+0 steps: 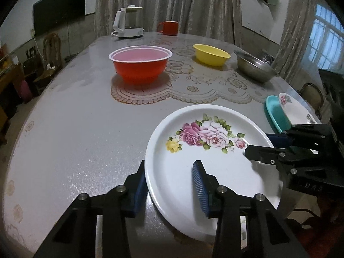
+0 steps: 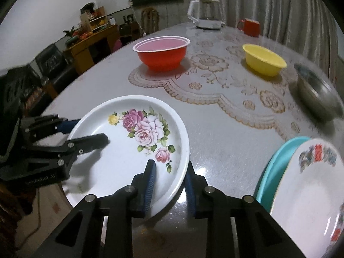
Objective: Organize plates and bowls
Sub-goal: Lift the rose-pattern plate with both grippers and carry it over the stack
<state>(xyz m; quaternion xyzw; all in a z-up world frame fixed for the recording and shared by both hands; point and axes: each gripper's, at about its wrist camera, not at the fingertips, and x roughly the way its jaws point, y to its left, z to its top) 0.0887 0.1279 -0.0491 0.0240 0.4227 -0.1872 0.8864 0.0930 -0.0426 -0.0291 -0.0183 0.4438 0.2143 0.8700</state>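
A white plate with pink roses [image 1: 215, 172] [image 2: 120, 161] lies at the near edge of the table. My left gripper [image 1: 169, 167] [image 2: 89, 130] straddles its left rim, one blue pad outside and one over the plate's inside. It is open, with a wide gap on the inner side. My right gripper [image 2: 170, 165] [image 1: 258, 144] straddles the right rim the same way, standing narrower, and its pads do not visibly press. Further back stand a red bowl [image 1: 139, 68] [image 2: 163, 56], a yellow bowl [image 1: 211, 56] [image 2: 264, 62] and a steel bowl [image 1: 254, 66] [image 2: 316, 99].
A teal plate [image 1: 275, 111] [image 2: 277, 163] with a white patterned plate [image 1: 296, 109] [image 2: 305, 193] on it sits just right of the rose plate. A white kettle [image 1: 129, 23] and a red mug [image 1: 169, 28] stand at the far edge. The grey table [image 1: 75, 129] carries a lace mat [image 1: 193, 90].
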